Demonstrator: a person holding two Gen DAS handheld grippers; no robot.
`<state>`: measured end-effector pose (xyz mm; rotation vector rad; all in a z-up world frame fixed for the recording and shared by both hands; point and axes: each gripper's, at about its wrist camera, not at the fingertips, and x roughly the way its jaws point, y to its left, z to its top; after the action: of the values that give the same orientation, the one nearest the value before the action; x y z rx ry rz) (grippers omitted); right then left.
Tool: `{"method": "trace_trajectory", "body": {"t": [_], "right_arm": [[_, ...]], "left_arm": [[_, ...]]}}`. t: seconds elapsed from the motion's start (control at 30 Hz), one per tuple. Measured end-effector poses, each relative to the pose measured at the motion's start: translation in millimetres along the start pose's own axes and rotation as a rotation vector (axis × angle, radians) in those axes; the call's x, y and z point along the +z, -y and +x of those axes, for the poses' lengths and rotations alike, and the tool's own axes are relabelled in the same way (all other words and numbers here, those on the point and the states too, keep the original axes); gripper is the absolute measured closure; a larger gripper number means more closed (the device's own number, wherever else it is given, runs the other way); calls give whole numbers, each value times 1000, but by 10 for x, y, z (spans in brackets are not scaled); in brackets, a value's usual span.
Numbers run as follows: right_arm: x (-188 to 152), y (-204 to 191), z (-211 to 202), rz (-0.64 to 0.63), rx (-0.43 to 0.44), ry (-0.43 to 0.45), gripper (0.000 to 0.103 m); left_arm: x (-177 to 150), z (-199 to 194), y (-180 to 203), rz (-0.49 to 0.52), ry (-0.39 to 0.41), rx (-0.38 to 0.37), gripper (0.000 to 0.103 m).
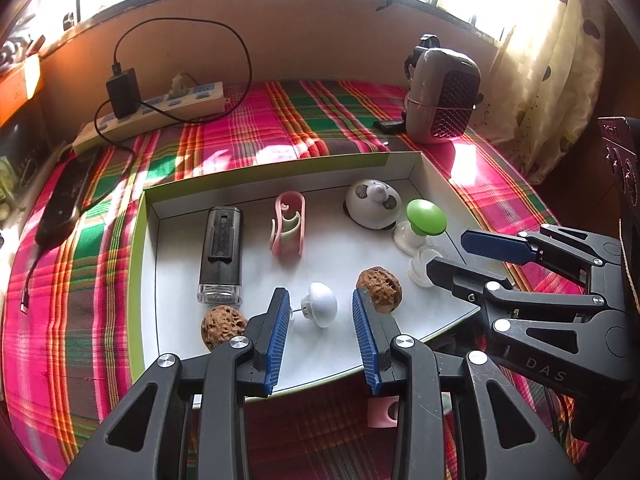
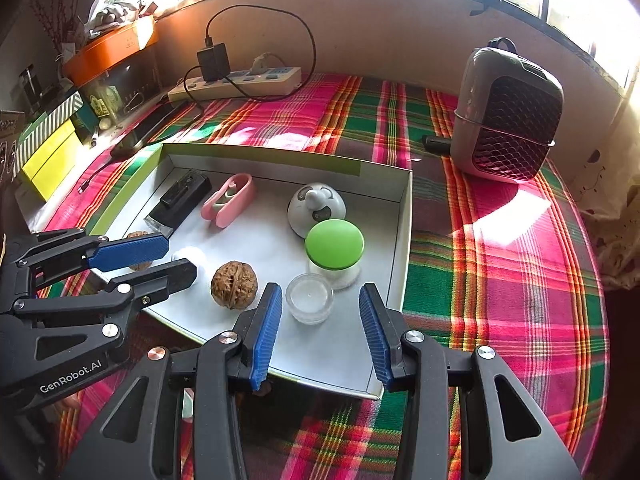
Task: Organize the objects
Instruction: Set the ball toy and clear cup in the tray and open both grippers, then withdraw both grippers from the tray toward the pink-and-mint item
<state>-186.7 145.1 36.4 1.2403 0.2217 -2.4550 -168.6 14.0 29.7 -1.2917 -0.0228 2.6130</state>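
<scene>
A white tray with a green rim (image 1: pixel 138 240) (image 2: pixel 405 240) lies on the plaid cloth. In it are a black cartridge (image 1: pixel 220 254), a pink clip (image 1: pixel 289 224), a grey elephant dome (image 1: pixel 372 204), a green-lidded jar (image 2: pixel 335 246) and two walnuts (image 1: pixel 379 289) (image 1: pixel 222 326). My left gripper (image 1: pixel 320 294) (image 2: pixel 180 258) is open astride a white mushroom-shaped piece (image 1: pixel 320 308), with its pads clear of it. Over the tray's near right part, my right gripper (image 2: pixel 320 288) (image 1: pixel 446 252) is open around a small clear jar (image 2: pixel 310 298), with gaps on both sides.
A grey fan heater (image 2: pixel 504 116) stands at the back right, a power strip (image 2: pixel 236 80) with a black charger at the back left, and a dark phone (image 1: pixel 64 204) left of the tray. A pink piece (image 1: pixel 382 412) lies on the cloth under the left gripper.
</scene>
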Motion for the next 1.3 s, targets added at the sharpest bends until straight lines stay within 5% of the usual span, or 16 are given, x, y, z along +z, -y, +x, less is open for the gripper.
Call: {"method": "trace_trajectory", "body": {"t": [0.6, 1.03, 1.3], "right_arm": [[-322, 15, -389, 31, 25, 82, 61], [-584, -314, -344, -57, 234, 60, 61], [-627, -541, -214, -117, 246, 19, 61]], "left_arm": [[-228, -413, -21, -33, 74, 10, 72], [-528, -464, -117, -75, 47, -24, 72], [-618, -444, -253, -122, 31, -28, 72]]}}
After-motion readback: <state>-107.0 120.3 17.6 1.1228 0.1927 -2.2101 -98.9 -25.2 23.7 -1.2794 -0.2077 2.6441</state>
